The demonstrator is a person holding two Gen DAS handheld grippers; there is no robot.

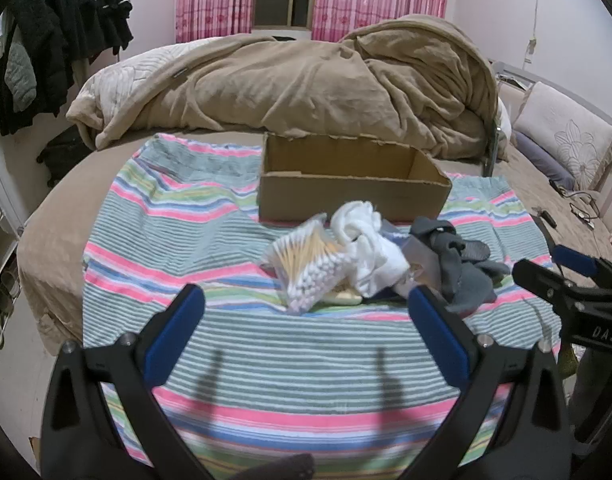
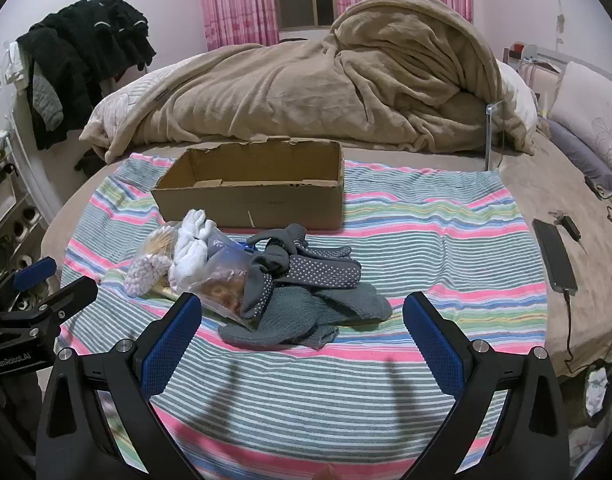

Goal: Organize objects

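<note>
An empty open cardboard box [image 1: 352, 190] [image 2: 250, 196] stands on a striped towel [image 1: 178, 240] [image 2: 446, 232] spread over the bed. In front of it lies a small pile: a clear bag of cotton swabs [image 1: 310, 268] [image 2: 150, 258], white socks [image 1: 366, 248] [image 2: 192, 248], grey dotted grip socks [image 1: 462, 268] [image 2: 318, 280] and a clear plastic bag [image 2: 222, 276]. My left gripper [image 1: 306, 300] hovers open just short of the swabs. My right gripper [image 2: 302, 308] hangs open above the grey socks and also shows at the right edge of the left wrist view [image 1: 562, 280]. Neither holds anything.
A rumpled tan blanket [image 1: 306, 88] [image 2: 326, 92] fills the bed behind the box. A phone on a cable [image 2: 554, 254] lies at the right, pillows [image 1: 562, 140] beyond it. Dark clothes [image 1: 66, 32] hang at the left, with shoes on the floor below.
</note>
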